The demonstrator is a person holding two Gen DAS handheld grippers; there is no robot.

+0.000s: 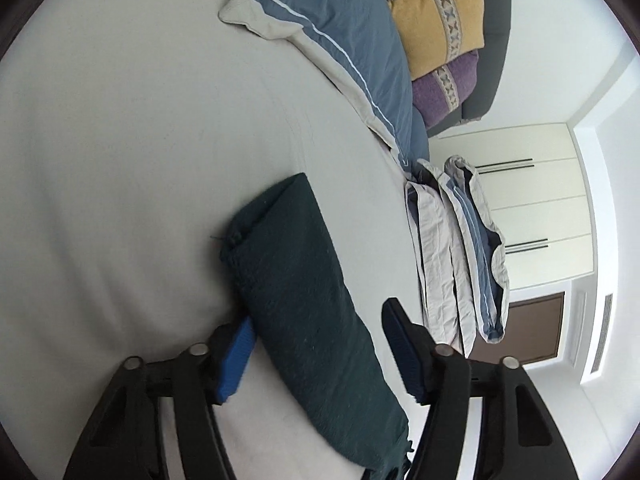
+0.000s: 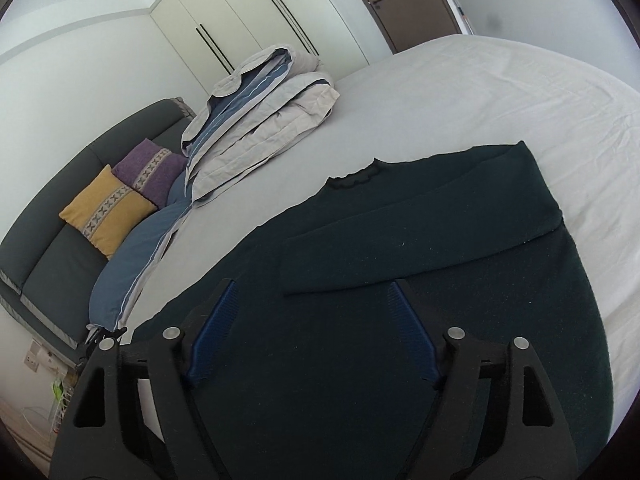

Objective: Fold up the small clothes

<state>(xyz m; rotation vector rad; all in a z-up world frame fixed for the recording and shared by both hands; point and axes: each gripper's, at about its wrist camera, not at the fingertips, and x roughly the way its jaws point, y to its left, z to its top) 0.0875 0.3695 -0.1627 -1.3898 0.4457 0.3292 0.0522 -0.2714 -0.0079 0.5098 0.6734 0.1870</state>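
Risk first, read from left to right across the bed [image 2: 460,92]. Left gripper [image 1: 316,344]: jaws partly apart and empty, the dark green sweater [image 2: 400,280] passing between them; the left pad appears to sit right at the folded edge, while the right pad stands clear of the cloth. A closing pinch here would likely catch only the top layer, so the fold could peel open, or snag the sheet beneath. Right gripper [image 2: 312,328]: jaws wide and empty, poised over the sweater body just short of the sleeve [image 2: 420,240] folded across it. A low sweep would probably drag that sleeve off its fold.

Sweater: flat on the pale sheet, near the middle of the bed, well apart from the folded duvet [image 2: 260,120] and the pillows [image 2: 108,208] to the left. In the right wrist view its long axis runs from the near hem away to the collar [image 2: 354,174], which points toward the far side of the bed. The folded sleeve lies crosswise to that axis. In the left wrist view the garment reads as a long band running diagonally away from the gripper
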